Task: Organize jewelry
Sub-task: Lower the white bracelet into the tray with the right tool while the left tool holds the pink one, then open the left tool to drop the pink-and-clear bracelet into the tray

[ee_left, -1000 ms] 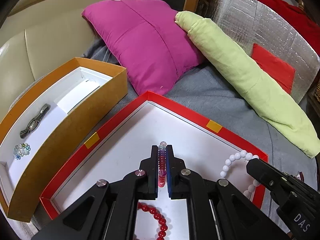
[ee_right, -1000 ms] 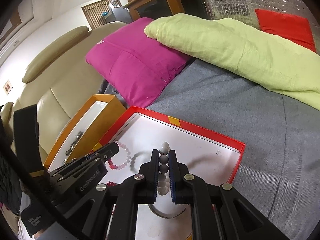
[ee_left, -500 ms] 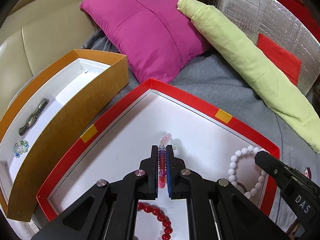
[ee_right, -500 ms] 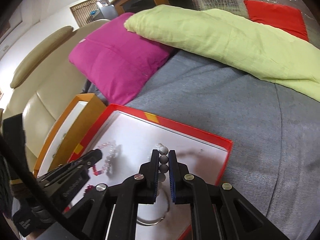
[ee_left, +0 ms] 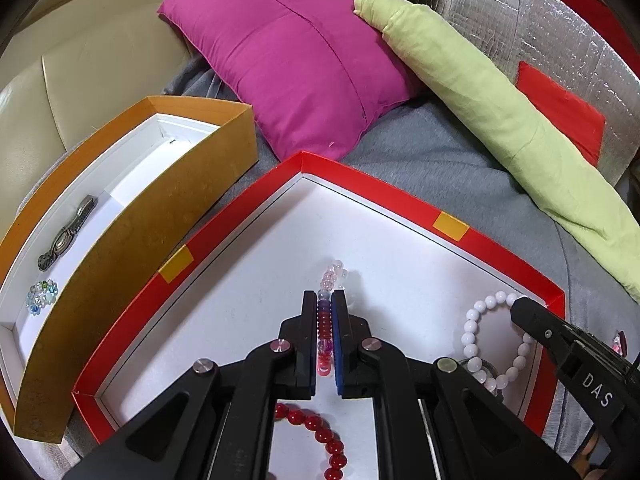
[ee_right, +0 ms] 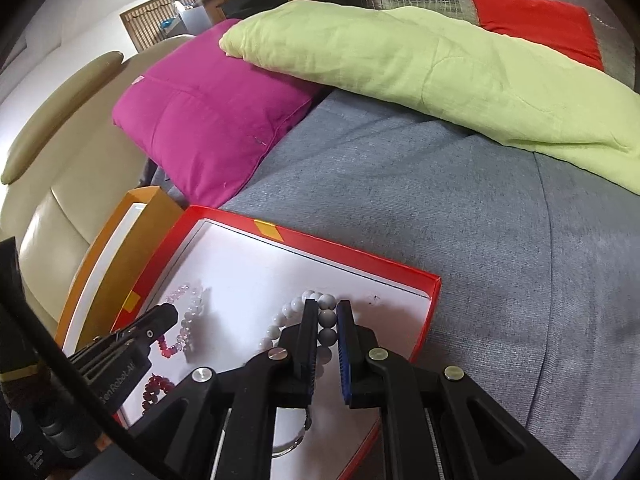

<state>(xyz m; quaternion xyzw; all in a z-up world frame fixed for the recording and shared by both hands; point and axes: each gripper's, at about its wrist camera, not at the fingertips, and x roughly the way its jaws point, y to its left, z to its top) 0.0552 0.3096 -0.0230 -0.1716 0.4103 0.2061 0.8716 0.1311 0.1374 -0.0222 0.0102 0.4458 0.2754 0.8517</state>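
At the far left, the orange box [ee_left: 132, 236] holds a grey metal clasp [ee_left: 68, 232] and a small cluster of glass beads [ee_left: 42, 297]; it sits just beside the red tray [ee_left: 400, 200] on the grey bedcover [ee_right: 440, 184].

Over the tray, the left gripper [ee_left: 327, 336] is clamped narrow on the pink-and-red bead bracelet [ee_left: 326, 320]. A second ago that bracelet hung clear of the tray floor; now its pale far end droops onto the white lining, so it looks to me like it's being set down rather than carried off to the box. Its long axis runs straight along the fingers, pointing away toward the magenta pillow [ee_left: 304, 52]. A dark red bracelet [ee_left: 316, 432] lies loose under the gripper.

Further right, the right gripper [ee_right: 328, 332] has eased a little apart since half a second ago, though the white bead bracelet [ee_right: 316, 320] is still between its jaws; whether it's still pinched I can't tell. That loop rests in the tray's right corner, stretched roughly front to back. A metal ring [ee_right: 292, 440] lies beneath it.
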